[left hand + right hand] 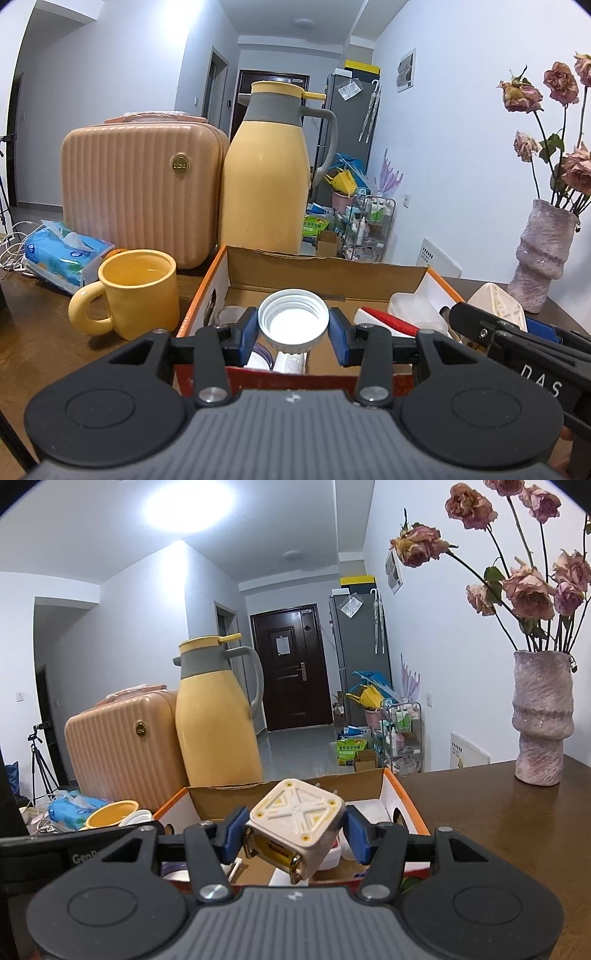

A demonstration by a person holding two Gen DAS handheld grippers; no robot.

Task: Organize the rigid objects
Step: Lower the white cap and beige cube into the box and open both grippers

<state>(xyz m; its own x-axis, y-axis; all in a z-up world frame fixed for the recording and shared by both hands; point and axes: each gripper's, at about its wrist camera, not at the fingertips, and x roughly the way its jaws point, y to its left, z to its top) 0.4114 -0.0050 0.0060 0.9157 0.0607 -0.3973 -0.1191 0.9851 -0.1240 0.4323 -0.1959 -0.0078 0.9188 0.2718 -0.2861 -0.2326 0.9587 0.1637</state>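
Yellow mug beside ribbed case, flask, vase

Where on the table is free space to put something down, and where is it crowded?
Free: the brown table between the cardboard box and the pink vase. Crowded: the box inside, and left of it the yellow mug, tissue pack, suitcase and thermos.

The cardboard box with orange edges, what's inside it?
Inside the cardboard box with orange edges: a red-and-white item, a clear plastic tub, white containers. The grippers and their loads hide the rest.
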